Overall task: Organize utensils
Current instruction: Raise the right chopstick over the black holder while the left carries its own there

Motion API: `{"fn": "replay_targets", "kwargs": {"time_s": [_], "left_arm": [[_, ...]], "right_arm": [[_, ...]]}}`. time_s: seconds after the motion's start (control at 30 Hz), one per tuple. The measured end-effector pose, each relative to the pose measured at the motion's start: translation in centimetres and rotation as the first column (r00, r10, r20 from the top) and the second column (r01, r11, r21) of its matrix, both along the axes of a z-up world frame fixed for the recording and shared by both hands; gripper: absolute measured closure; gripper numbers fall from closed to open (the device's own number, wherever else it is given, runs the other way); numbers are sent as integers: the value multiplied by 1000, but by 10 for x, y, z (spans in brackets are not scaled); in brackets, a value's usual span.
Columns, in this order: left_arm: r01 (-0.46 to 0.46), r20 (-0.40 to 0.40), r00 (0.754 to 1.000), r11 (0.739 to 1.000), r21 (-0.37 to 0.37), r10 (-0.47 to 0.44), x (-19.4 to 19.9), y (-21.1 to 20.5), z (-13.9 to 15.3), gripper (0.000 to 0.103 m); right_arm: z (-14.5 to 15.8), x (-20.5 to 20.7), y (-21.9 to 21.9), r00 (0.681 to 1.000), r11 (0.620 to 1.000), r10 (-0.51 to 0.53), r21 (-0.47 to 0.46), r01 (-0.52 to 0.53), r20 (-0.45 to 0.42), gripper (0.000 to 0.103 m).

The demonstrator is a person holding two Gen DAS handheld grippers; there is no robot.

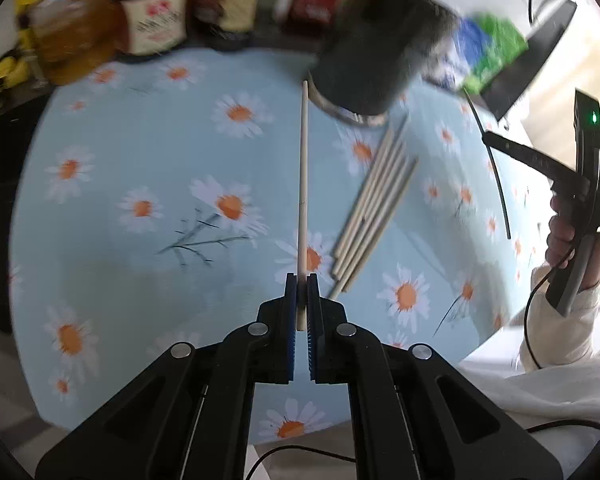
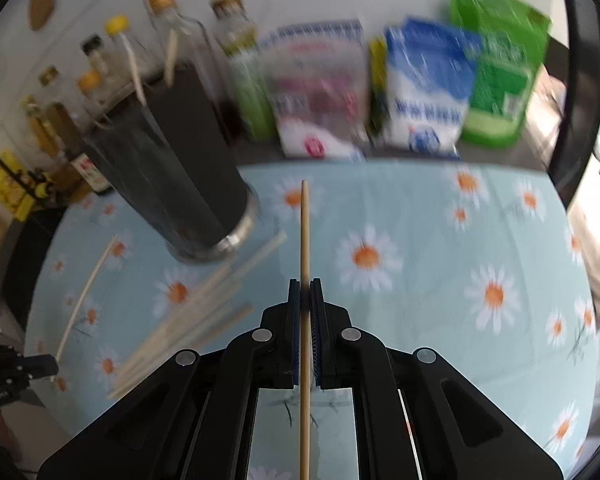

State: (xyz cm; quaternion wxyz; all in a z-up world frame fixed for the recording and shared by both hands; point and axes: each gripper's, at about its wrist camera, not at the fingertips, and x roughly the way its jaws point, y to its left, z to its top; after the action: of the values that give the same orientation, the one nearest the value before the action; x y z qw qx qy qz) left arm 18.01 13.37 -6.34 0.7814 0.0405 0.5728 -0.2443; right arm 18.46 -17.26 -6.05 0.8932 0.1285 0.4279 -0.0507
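— Pinched in the left gripper (image 1: 301, 280) is one chopstick (image 1: 302, 184), its long axis running straight out from the jaws, tip up beside the base of the dark holder (image 1: 360, 68). Is the same seen on the right?

— Much the same: the right gripper (image 2: 305, 284) is clenched on its own chopstick (image 2: 305, 240), which passes right through between the pads and points ahead past the holder (image 2: 168, 168). The holder lies ahead and to the left in that view, ahead and slightly right in the left one.

— So which hand is judged nearer?

— The left, probably — its chopstick tip is seen close beside the holder's foot, though whether they touch cannot be told. The mouth is what matters, and each stick would have to be tipped upright over it.

— What is shown by one view only?

— The holder's rim, with sticks already standing in it, is shown only by the right view. The person's right hand (image 1: 564, 236) is shown only by the left view. The loose pile (image 1: 372, 216) on the cloth (image 1: 140, 152) is seen in both.
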Motion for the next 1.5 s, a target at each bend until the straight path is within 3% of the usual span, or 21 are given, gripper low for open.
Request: {"fn": "replay_targets", "kwargs": {"time_s": [0.2,0.33,0.43,0.73,0.9,1.17,1.27,1.37,1.5], "left_arm": [[-106,152,982,994,-35,111,-5,21,63,98],[-132,304,942,990,-52,142,-12,12,112,98],[-150,380,910,986,-73,167,-17,5,139,98],[-218,489,837,969,-112,245,-26,-16,183,98],[-225,551,783,957,-185,290,-25,-30,197,98],[-86,624,719,930,-356,306,-5,-65,196,98],[-53,634,711,922,-384,305,9,-78,189,98],[2,636,723,919,-394,271,28,-93,175,98],[37,660,709,922,-386,247,45,-107,155,98]], "right_arm": [[47,10,-5,992,997,71,-4,-71,107,98],[85,15,-8,976,996,89,-47,-81,200,98],[108,22,-14,961,994,106,-5,-108,255,98],[166,49,-13,901,980,179,5,-197,396,98],[192,67,-9,849,965,227,7,-262,476,98],[201,87,-4,751,919,296,39,-393,590,98],[196,96,-5,710,893,313,58,-446,631,98],[190,104,-6,669,869,326,66,-490,668,98],[176,111,-7,598,831,345,60,-553,724,98]]}}
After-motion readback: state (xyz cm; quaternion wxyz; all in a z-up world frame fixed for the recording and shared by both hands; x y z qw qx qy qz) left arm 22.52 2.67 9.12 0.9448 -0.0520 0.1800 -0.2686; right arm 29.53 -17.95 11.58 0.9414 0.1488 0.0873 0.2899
